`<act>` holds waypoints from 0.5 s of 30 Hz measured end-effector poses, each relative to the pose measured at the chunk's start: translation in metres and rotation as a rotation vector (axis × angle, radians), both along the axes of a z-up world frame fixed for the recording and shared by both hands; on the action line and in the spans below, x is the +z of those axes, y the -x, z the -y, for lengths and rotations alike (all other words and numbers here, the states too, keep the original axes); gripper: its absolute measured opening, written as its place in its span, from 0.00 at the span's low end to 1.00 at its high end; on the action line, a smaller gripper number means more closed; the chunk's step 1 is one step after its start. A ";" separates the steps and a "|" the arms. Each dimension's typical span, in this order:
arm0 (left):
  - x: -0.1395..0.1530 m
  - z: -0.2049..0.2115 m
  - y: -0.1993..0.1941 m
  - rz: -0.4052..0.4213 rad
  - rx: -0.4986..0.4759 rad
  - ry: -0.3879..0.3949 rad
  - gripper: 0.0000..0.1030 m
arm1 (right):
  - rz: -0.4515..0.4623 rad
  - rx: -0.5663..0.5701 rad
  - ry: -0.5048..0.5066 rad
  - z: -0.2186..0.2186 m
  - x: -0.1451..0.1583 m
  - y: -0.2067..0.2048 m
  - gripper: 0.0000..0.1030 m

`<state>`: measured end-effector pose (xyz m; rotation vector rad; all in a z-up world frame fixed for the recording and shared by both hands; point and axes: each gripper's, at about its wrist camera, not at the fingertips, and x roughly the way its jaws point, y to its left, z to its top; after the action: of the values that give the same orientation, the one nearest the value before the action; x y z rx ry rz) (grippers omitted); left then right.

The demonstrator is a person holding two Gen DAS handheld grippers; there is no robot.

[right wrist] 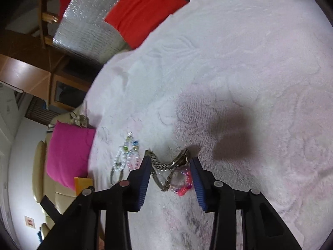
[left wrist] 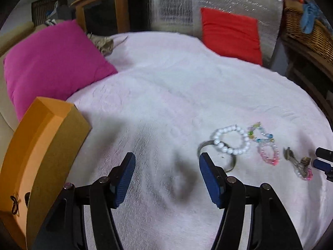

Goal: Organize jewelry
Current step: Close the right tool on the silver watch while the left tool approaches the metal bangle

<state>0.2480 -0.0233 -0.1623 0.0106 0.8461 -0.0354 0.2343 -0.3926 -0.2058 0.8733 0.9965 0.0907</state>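
Pearl bracelet [left wrist: 232, 139], beaded bracelets [left wrist: 264, 143] and metal watch [right wrist: 166, 164] lie on bedspread [left wrist: 166, 83].

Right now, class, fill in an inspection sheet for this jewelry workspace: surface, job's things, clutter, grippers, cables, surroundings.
Surface: pale pink bedspread, wrinkled.
Job's things: pearl bracelet overlapping a bangle; beaded bracelets; watch tangled with a pink bracelet; orange box, closed.
Clutter: nothing seen.
Grippers: left gripper open, empty; right gripper open, jaws around the watch, not pressing.
Cables: nothing seen.
Surroundings: magenta pillow, red pillow, wicker basket.
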 end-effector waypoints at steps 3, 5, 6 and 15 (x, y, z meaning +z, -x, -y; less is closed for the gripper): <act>-0.004 -0.002 -0.002 -0.013 -0.006 0.010 0.63 | -0.078 0.007 0.019 -0.004 -0.014 -0.010 0.36; -0.004 -0.002 -0.004 -0.010 -0.013 -0.005 0.63 | -0.083 0.002 0.028 -0.007 -0.012 -0.009 0.37; -0.005 -0.001 -0.005 -0.011 -0.015 -0.011 0.63 | -0.085 0.006 0.030 -0.007 -0.010 -0.007 0.36; -0.006 0.012 -0.006 -0.019 -0.058 -0.024 0.63 | -0.097 -0.017 0.068 -0.022 -0.014 -0.018 0.35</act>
<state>0.2542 -0.0350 -0.1682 0.0578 0.8655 -0.0801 0.2520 -0.3709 -0.2200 0.8297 1.0767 0.0001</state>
